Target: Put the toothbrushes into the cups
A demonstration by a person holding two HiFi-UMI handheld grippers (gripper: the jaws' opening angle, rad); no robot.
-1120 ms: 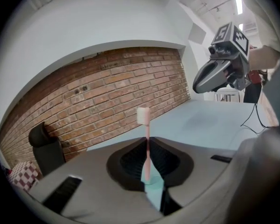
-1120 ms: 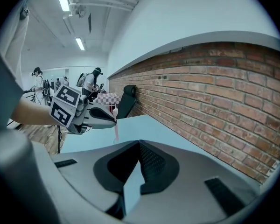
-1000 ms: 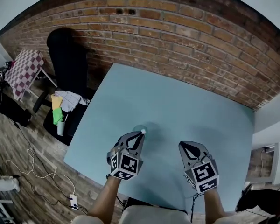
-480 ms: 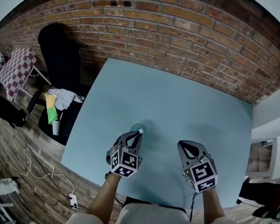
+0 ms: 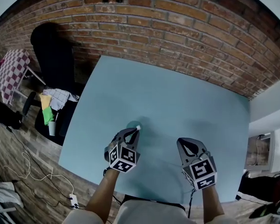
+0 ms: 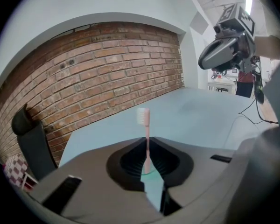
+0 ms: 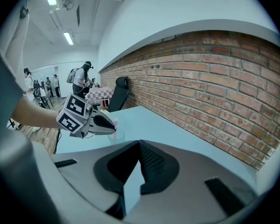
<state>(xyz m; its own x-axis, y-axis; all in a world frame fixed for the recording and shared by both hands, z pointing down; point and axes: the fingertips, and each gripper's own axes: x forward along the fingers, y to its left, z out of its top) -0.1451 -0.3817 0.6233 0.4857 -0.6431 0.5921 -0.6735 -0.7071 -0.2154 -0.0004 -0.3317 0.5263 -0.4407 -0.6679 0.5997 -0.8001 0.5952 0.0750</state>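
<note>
A pink toothbrush (image 6: 143, 116) with a white head stands upright between the jaws of my left gripper (image 6: 147, 146), which is shut on its handle. In the head view that left gripper (image 5: 133, 133) sits at the near left of the blue table (image 5: 177, 92). The brush head (image 5: 138, 127) is right beside a clear, pale cup (image 5: 130, 124). The right gripper view shows the cup (image 7: 116, 135) just under the brush tip. My right gripper (image 5: 188, 145) hovers near the front edge, shut and empty. Only this one cup and one toothbrush are in view.
A brick wall (image 5: 177, 17) runs along the table's far side. Left of the table stand a black chair (image 5: 53, 55) with cloths (image 5: 53, 104) on its seat and a checkered table (image 5: 7, 71). Cables (image 5: 32, 167) lie on the wooden floor. People stand far off (image 7: 81, 80).
The left gripper has edged a little forward with the toothbrush, staying by the cup. The right gripper has kept its place. The head view has shifted slightly.
</note>
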